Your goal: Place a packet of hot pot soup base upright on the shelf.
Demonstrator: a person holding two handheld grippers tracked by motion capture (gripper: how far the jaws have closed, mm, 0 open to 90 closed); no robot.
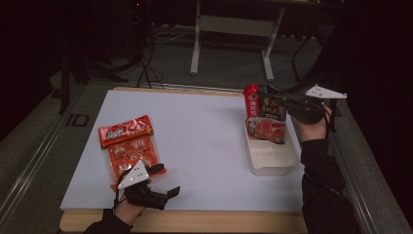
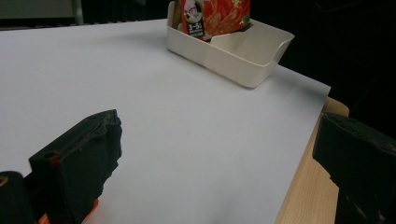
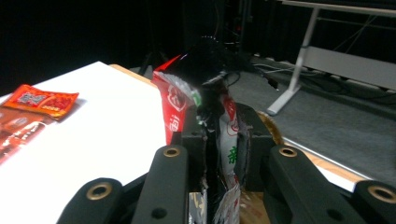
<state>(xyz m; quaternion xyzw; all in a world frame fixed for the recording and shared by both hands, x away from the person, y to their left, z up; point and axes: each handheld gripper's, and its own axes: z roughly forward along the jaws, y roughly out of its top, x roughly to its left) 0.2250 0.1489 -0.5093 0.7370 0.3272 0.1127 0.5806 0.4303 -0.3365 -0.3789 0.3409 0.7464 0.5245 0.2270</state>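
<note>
— Dark room all round, grey floor, and a white-legged frame (image 1: 234, 29) standing past the bench's (image 1: 204, 141) far edge. What does the high view give you?

— A matte white sheet over a pale wood top. At about 9 o'clock lies a flat, glossy orange-red snack packet (image 1: 129, 146), sealed, with small pieces showing through its clear lower part. At 3 o'clock sits a cream plastic bin (image 1: 272, 156), rectangular with rounded corners.

— And the right tool (image 1: 280, 100)?

— Its jaws are pressed onto the top of a crinkly red-and-black sauce pouch (image 1: 265, 117), which stands upright with its lower end inside the bin. The right gripper view shows that pinch up close: foil creased and squeezed between the black jaws, green print on a white fold.

— What about the left tool (image 1: 164, 180)?

— It sits at 7 o'clock near the bench's near edge, just beside the snack packet, jaws spread wide, nothing between them. The left gripper view adds the bin's smooth wall, an inner step, and the pouch's printed lower part (image 2: 217, 16) resting inside.
</note>
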